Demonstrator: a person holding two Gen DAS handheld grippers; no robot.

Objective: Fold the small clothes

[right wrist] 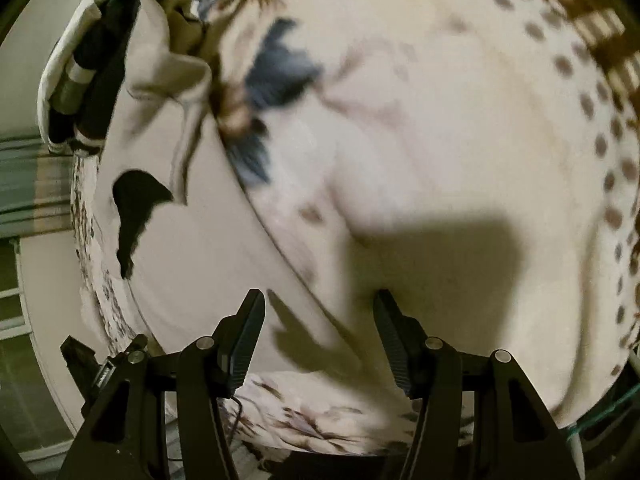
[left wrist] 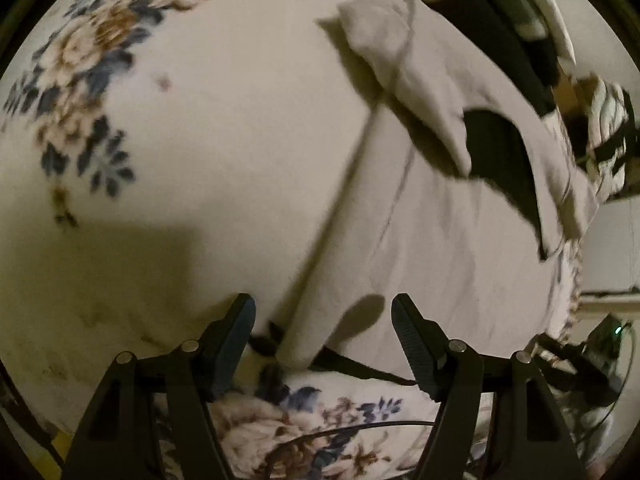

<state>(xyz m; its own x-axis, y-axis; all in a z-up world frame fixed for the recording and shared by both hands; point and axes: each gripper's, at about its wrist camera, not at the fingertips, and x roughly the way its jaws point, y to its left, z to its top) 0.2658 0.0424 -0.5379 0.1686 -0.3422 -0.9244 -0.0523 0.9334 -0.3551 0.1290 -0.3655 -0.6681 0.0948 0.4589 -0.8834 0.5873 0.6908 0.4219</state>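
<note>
A cream bedspread (left wrist: 224,152) printed with blue and brown flowers covers a bed and fills both wrist views under dim, warm light.

In the left wrist view, flower clusters sit at the far left. Right of centre lies a pale garment (left wrist: 420,220), spread mostly flat. Its long axis runs diagonally, from the near edge by the gripper up toward the far right, where one corner is folded back over itself. A black patch (left wrist: 504,152) shows on its right part. The left gripper (left wrist: 324,308) hovers over the garment's near end, jaws spread wide, holding nothing.

In the right wrist view, the same garment (right wrist: 192,248) lies at the left, slanting up and away. The right gripper (right wrist: 320,300) is wide open above its edge, empty. The views are blurred.
</note>
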